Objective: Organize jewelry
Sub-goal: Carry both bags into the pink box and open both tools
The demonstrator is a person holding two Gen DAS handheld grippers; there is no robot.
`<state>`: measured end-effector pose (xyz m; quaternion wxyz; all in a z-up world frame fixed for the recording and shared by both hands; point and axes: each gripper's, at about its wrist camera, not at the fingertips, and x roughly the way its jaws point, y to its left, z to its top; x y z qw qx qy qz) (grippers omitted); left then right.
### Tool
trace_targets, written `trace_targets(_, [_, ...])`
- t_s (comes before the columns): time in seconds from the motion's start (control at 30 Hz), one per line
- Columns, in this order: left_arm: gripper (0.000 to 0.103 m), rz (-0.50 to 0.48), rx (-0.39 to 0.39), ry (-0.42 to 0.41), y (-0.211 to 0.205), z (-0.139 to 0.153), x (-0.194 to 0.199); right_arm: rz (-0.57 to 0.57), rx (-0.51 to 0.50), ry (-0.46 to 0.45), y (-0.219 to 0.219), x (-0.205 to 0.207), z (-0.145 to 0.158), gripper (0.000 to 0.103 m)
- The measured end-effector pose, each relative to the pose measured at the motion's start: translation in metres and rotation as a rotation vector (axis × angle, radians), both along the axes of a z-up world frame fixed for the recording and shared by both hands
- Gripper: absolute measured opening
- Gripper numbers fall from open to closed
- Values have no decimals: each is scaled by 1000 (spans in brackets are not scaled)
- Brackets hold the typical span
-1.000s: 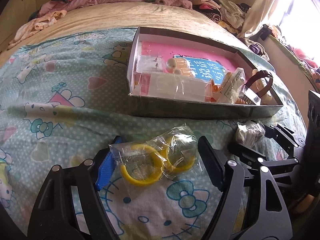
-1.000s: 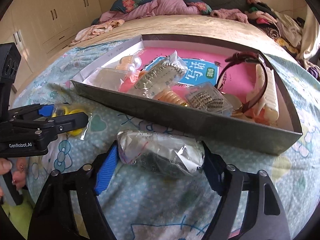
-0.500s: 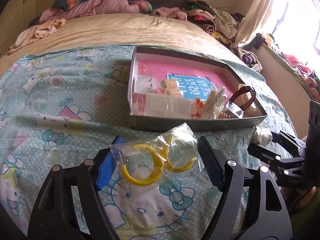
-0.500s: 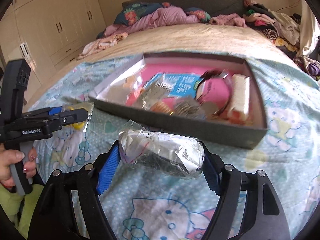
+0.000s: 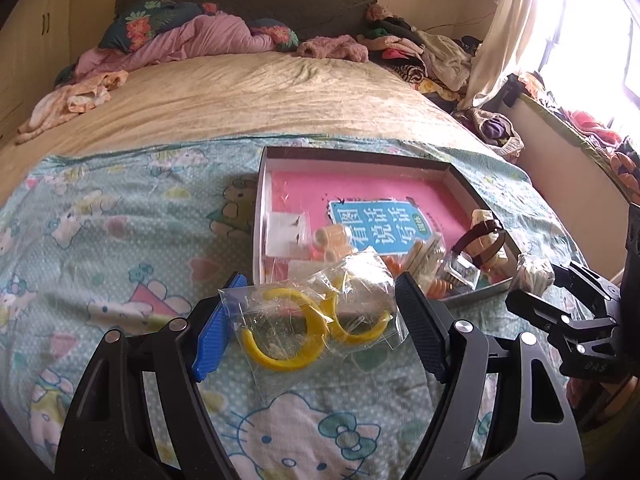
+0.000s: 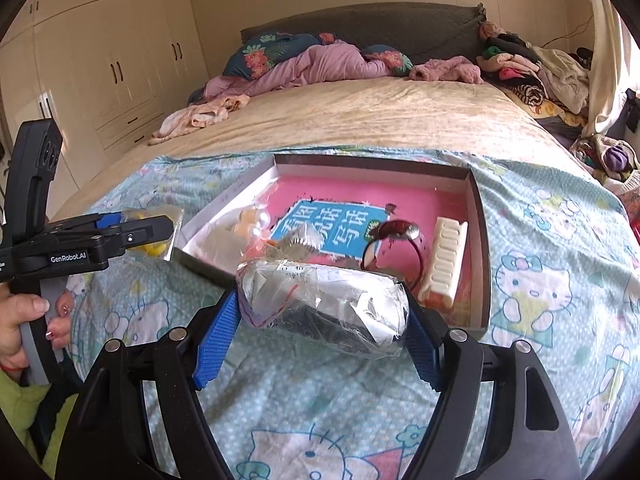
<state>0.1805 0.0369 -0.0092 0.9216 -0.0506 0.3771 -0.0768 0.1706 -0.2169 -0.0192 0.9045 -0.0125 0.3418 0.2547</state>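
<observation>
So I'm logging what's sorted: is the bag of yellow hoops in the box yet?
Out. The bag of yellow hoops is clamped in the left tongs, in front of the box.

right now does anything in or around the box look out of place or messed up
Nothing looks spilled or broken. Two packets are outside the box, but each is gripped: the bag of yellow hoops in the left gripper, the crumpled clear packet in the right gripper. Items inside the box lie in a loose jumble.
</observation>
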Motion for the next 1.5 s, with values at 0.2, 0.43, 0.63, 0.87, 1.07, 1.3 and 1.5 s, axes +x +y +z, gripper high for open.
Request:
trace_targets(0.2, [35,-7,4,-16,-6,8,14,6,16,-11,5,6,6,74])
trace_targets(0.43, [31,-25,3,20,-5,-4,23,5,17,-1,8,14,0,74])
trace_targets(0.63, [68,-96,-7,67,-1,-18,-10,16,18,22,8,12,-7,74])
trace_targets(0.87, [90,-215,91,164,-20,-54,-30,15,27,48,8,9,-14,74])
trace_targets(1.07, [90,-220,148,203,-28,-79,-25,15,25,35,8,10,-10,74])
trace_targets(1.3, [74,-184,131,139,-24,-59,-22,14,11,21,10,19,-8,74])
trace_targets(1.5, [74,-131,72,61,-15,-23,3,10,1,24,13,29,-11,74])
